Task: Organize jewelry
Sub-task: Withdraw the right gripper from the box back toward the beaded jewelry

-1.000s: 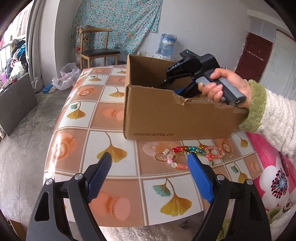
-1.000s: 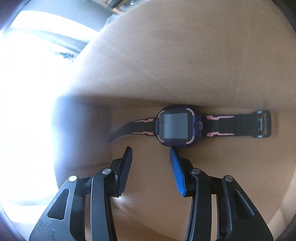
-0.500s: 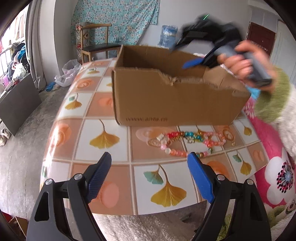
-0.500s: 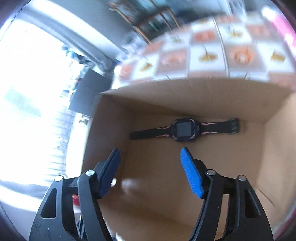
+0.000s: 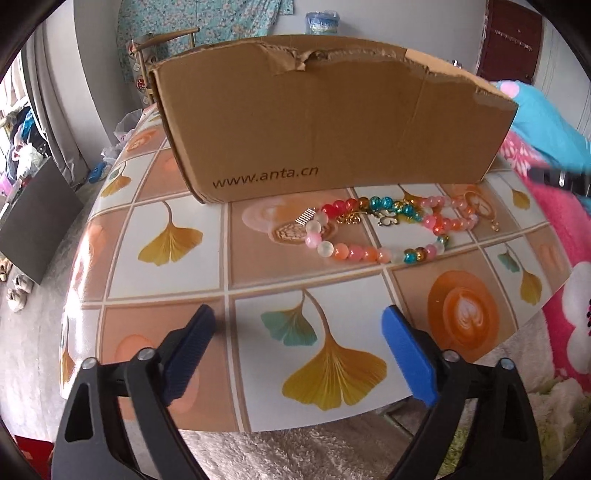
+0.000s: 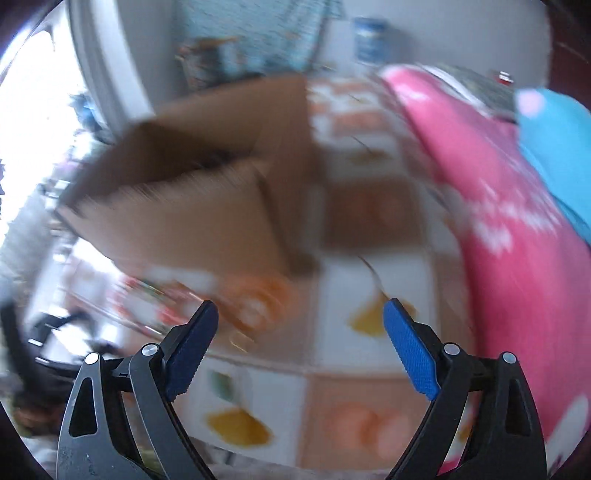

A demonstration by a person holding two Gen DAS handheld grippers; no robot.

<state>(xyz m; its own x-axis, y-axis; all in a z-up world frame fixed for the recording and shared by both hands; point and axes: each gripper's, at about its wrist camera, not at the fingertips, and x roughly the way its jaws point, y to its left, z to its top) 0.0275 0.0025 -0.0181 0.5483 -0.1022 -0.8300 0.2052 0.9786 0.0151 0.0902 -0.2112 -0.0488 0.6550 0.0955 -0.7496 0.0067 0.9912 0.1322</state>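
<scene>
A tangle of beaded bracelets [image 5: 384,229], pink, red, teal and white with gold charms, lies on the tiled tablecloth [image 5: 258,258] just in front of a brown cardboard box [image 5: 332,122]. My left gripper [image 5: 297,343] hovers over the table's near edge, short of the beads, its jaws opening with nothing between them. In the blurred right wrist view my right gripper [image 6: 299,339] is outside the box [image 6: 192,206], above the table to its right; its jaws are opening and empty. The beads [image 6: 147,299] show as a smear at left.
A pink flowered blanket [image 5: 561,258] and a blue cushion [image 5: 543,122] lie right of the table. A wooden chair [image 5: 166,48] and a water bottle [image 5: 321,22] stand behind the box. The floor drops off at left, with a dark board [image 5: 33,218].
My right gripper lifted out of the box, leaving the watch inside, swung to the right and spread its jaws wide. My left gripper sank closer to the table and the beads.
</scene>
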